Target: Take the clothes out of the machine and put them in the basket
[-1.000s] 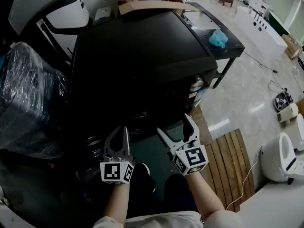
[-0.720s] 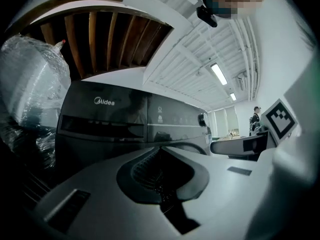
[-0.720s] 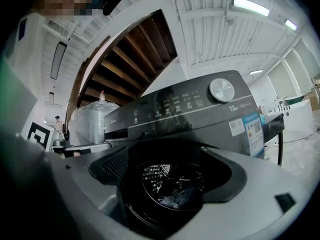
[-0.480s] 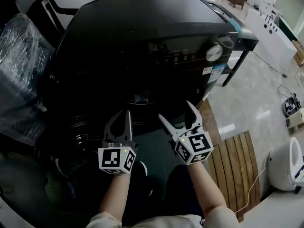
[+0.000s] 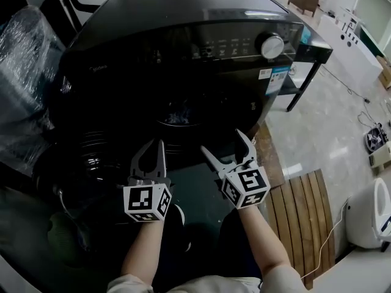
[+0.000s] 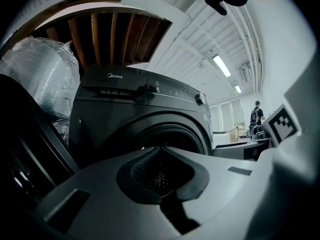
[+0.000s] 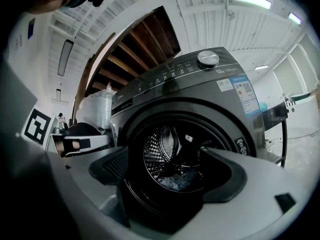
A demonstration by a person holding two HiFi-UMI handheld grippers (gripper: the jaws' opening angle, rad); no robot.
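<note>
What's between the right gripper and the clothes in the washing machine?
Only air: in the right gripper view, the right gripper faces the clothes through the open washing machine.

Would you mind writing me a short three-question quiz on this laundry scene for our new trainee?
1. True or false: the washing machine has its door shut.
2. Which gripper has its jaws wide apart? A) left gripper B) right gripper C) both
3. Fill in: the clothes lie inside the ____.

Key:
1. False. The round opening is uncovered.
2. B. The left gripper's tips meet, with nothing held.
3. drum
</note>
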